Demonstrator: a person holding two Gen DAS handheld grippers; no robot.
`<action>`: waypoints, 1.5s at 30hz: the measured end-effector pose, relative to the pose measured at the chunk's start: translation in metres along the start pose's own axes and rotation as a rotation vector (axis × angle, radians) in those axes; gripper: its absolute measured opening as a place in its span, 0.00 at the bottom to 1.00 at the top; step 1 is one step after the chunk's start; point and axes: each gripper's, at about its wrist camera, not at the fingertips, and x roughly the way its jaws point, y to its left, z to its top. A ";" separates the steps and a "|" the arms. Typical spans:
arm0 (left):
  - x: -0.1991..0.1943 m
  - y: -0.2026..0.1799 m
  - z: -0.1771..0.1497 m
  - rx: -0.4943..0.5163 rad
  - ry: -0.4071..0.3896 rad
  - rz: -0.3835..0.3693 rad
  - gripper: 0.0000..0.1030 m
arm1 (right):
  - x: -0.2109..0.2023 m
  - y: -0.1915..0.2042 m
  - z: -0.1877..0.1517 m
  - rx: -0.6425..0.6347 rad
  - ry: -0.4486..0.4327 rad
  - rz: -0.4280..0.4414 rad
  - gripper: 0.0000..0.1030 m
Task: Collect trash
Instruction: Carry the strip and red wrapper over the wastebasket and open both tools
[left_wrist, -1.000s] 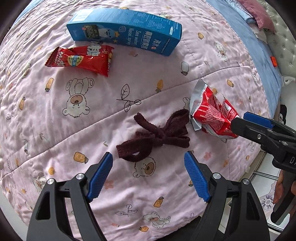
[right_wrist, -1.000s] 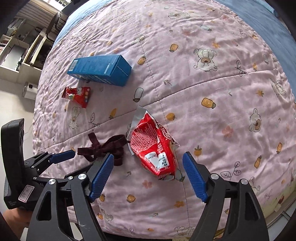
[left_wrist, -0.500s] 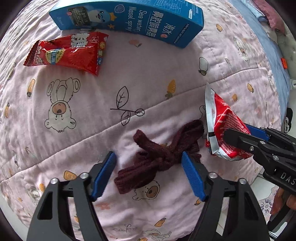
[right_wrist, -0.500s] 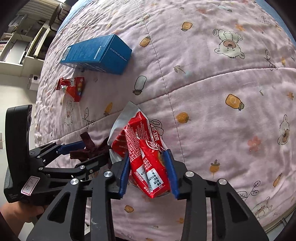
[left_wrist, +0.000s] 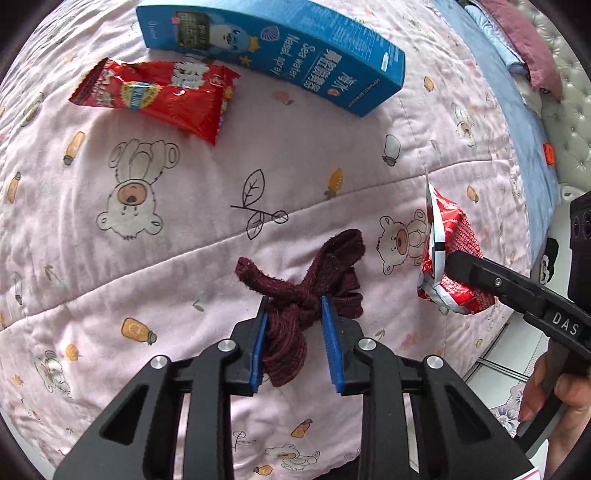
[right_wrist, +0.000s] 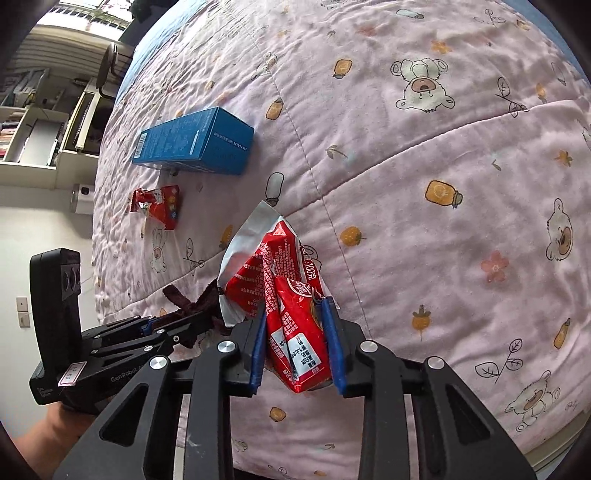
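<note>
A knotted dark red cloth strip (left_wrist: 332, 254) lies on the pink bear-print quilt (left_wrist: 110, 258). My left gripper (left_wrist: 294, 301) is closing, and its blue pads press on the strip's lower half. My right gripper (right_wrist: 295, 306) is also closing, its pads squeezing a crumpled red snack bag (right_wrist: 273, 258) whose silver inside shows at the top. The same bag (left_wrist: 450, 236) shows at the right of the left wrist view. Further up the quilt lie a blue nasal spray box (left_wrist: 273, 51) and a flat red candy wrapper (left_wrist: 159, 96), both apart from the grippers.
The bed's edge runs close behind both grippers, with tiled floor (left_wrist: 498, 369) below. A blue sheet (left_wrist: 517, 110), a dark pink pillow (left_wrist: 524, 40) and a tufted headboard (left_wrist: 569, 122) lie to the right. Shelves and a desk (right_wrist: 44, 122) stand beyond the bed's far side.
Both grippers came down onto the quilt and closed. The left one closed on the dark red strip, the right one on the red snack bag, which crumpled upward.
</note>
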 end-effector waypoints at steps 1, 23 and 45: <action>-0.004 0.000 -0.002 -0.002 -0.008 -0.002 0.26 | -0.001 0.002 -0.001 -0.002 -0.003 0.004 0.27; -0.071 -0.029 -0.090 0.167 -0.084 -0.100 0.26 | -0.076 0.021 -0.131 0.055 -0.220 0.025 0.27; -0.014 -0.145 -0.185 0.417 0.084 -0.119 0.26 | -0.124 -0.077 -0.255 0.270 -0.271 -0.003 0.27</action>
